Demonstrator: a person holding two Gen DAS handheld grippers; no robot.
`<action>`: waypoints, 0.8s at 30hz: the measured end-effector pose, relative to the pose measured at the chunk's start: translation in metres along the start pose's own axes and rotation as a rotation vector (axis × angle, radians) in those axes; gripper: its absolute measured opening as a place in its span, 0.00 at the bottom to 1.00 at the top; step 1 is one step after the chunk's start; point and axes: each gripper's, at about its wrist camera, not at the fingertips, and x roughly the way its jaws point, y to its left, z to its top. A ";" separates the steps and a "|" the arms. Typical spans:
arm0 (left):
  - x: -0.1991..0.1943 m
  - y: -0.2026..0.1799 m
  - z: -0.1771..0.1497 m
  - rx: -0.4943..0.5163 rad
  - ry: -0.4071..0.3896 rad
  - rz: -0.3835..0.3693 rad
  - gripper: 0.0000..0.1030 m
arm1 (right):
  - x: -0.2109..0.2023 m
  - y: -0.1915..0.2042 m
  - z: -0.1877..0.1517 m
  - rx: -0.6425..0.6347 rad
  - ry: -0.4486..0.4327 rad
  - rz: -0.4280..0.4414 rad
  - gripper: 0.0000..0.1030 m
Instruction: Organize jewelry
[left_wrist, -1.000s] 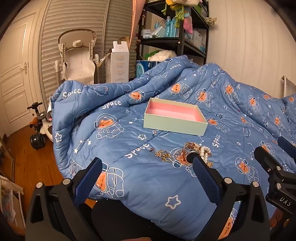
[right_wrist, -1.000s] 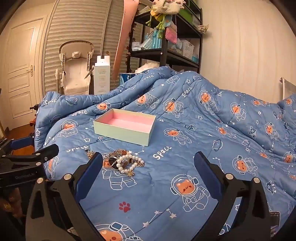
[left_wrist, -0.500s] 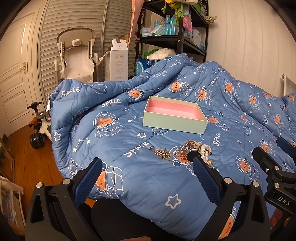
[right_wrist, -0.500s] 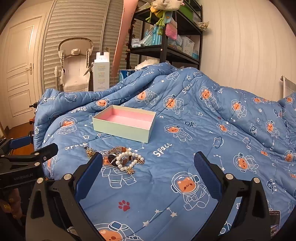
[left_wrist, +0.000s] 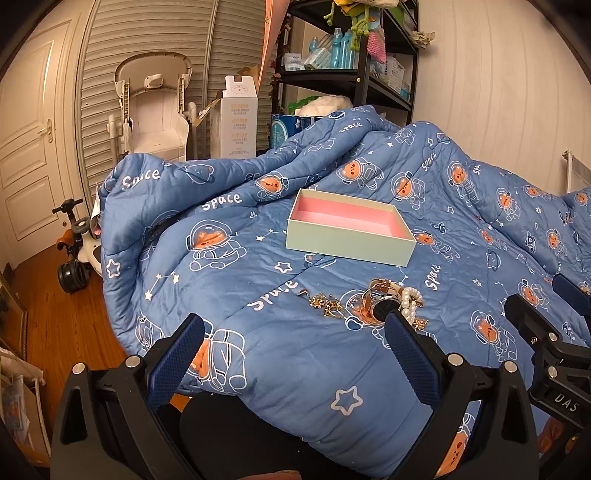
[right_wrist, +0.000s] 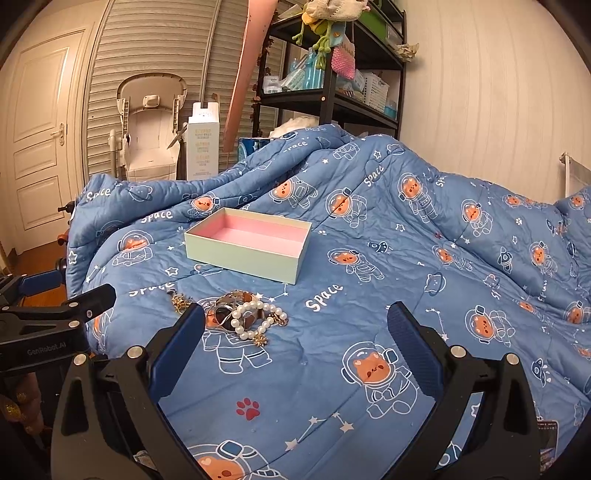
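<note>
Both grippers' jaws gape wide near the tangled jewelry pile (right_wrist: 243, 317) on the bed (right_wrist: 406, 295); light, slippery, probably best pinched at the pearl bracelet (right_wrist: 255, 319).

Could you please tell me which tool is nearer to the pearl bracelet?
Left, narrowly. Left tool has its right finger beside the pearl bracelet; right tool sits just short, bracelet by its left finger.

Warm, dim indoor light, source out of frame; soft shadows, no harsh glare. Both fisheye views bend straight lines hard at the edges, with black vignette in the corners. Focus is sharp mid-frame, no motion blur.
</note>
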 end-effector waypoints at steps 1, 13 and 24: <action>0.000 0.000 0.000 0.001 -0.001 0.000 0.93 | 0.000 0.000 0.000 0.000 -0.001 0.000 0.95; 0.000 -0.003 0.002 0.007 0.006 0.006 0.93 | 0.001 -0.004 0.000 0.019 -0.001 0.011 0.95; -0.002 -0.004 0.002 0.009 0.006 0.001 0.93 | 0.001 -0.002 -0.002 0.013 -0.001 0.009 0.95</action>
